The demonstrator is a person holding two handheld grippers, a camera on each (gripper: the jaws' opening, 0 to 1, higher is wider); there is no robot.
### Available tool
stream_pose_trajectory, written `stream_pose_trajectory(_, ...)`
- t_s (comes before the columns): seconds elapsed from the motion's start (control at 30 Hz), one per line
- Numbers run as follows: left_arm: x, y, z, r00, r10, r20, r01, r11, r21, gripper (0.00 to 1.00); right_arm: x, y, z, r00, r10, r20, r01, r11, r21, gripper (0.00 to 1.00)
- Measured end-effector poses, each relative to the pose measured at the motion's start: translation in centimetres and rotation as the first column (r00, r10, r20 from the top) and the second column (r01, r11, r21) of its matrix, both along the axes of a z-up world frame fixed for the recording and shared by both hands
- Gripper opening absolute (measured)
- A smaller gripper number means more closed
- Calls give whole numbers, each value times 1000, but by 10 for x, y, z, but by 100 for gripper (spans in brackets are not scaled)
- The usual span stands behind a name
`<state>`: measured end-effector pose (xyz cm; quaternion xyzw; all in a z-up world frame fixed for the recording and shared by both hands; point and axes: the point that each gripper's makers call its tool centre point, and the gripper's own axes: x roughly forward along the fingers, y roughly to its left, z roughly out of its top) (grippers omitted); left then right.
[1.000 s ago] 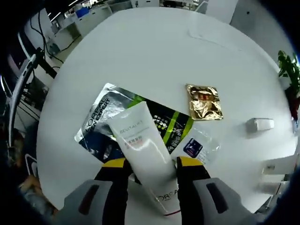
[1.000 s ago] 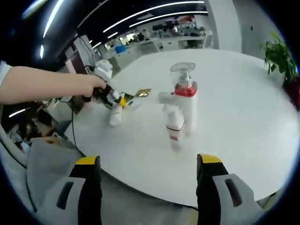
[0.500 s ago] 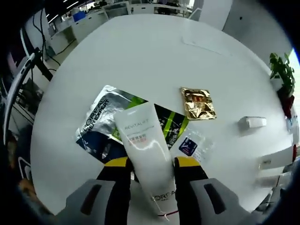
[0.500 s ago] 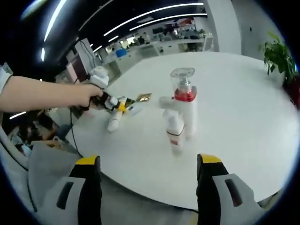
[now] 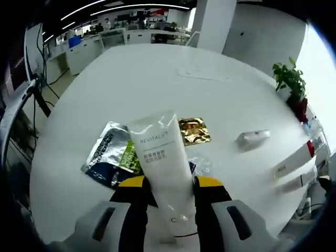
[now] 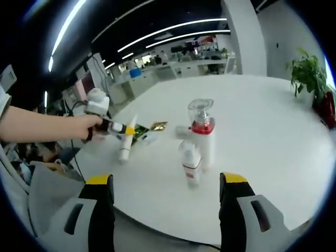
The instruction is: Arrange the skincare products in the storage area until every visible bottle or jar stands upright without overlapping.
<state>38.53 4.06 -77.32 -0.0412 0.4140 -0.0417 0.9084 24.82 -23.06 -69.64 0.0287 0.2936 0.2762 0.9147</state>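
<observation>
A white Revitalift tube [image 5: 164, 173] is clamped between the jaws of the left gripper [image 5: 169, 185], its crimped end toward 12 o'clock, above a silver sachet [image 5: 107, 157] on the white table [image 5: 157, 79]. A gold sachet [image 5: 193, 130] lies at 1 o'clock. The right gripper [image 6: 163, 184] is held wide open, empty, before a red-collared pump bottle [image 6: 201, 134] and small white bottle [image 6: 191, 161], both upright.
</observation>
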Motion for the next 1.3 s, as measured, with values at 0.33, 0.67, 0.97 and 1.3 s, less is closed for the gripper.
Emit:
stream_pose_trajectory(0.33,-10,-5,22,980,-173,101,164,982,96,29,2,6,9,997,29,68,-28,1000,-9,82)
stream_pose_trajectory(0.67,-42,-32,33,950,-267,165,242,958,155,28,6,17,47,959,93,266,-84,995,-47,71)
stream_pose_trajectory(0.97,-73,-50,40,929,-294,224,257,950,180,28,1,74,70,915,266,303,-285,958,20,70)
stream_pose_trajectory(1.3,-96,-80,47,905,-320,279,286,945,159,28,29,149,28,897,427,115,-437,894,96,62)
